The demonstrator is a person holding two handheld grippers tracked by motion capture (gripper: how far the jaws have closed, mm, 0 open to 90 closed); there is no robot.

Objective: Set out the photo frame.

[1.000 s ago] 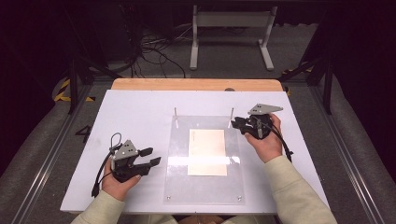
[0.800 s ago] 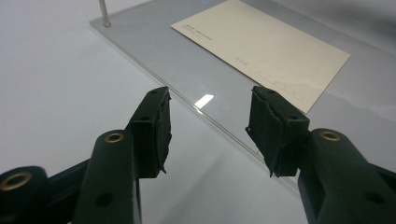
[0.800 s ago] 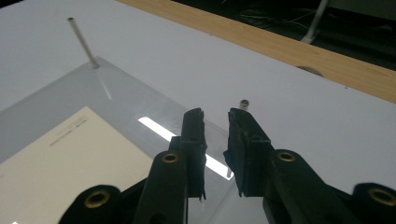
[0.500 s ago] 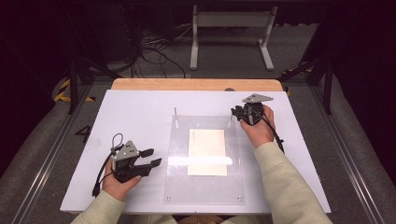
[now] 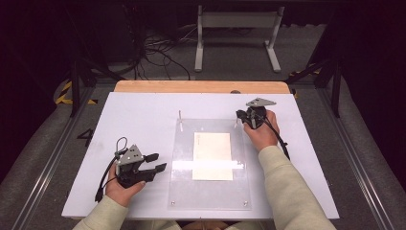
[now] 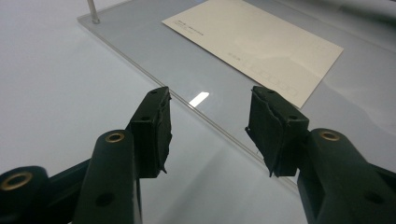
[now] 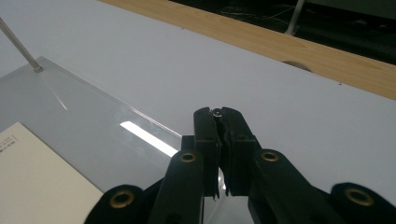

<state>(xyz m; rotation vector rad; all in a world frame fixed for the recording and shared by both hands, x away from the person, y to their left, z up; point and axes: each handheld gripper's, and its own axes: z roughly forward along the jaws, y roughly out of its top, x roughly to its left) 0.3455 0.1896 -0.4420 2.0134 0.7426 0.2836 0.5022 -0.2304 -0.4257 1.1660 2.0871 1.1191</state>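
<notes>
A clear acrylic plate (image 5: 210, 191) lies mid-table with a cream card (image 5: 212, 155) on it. Thin metal pins stand at its two far corners; the left pin (image 5: 180, 116) is free. My right gripper (image 5: 238, 115) is at the far right corner. Its jaws have just been closing and are now shut on the right pin, whose top (image 7: 217, 112) shows between the pads in the right gripper view. My left gripper (image 5: 159, 162) rests open just left of the plate, pointing at the card (image 6: 257, 42), with nothing between its fingers (image 6: 154, 126).
The white tabletop (image 5: 143, 115) has a wooden strip (image 5: 201, 86) along its far edge. Beyond the table, a white stand (image 5: 237, 28) and loose cables (image 5: 158, 52) are on the dark floor. Bare table lies left and right of the plate.
The right hand moved a little left and toward the far right corner of the plate, lowered, and its jaws closed on the pin there. The left hand stayed still.
</notes>
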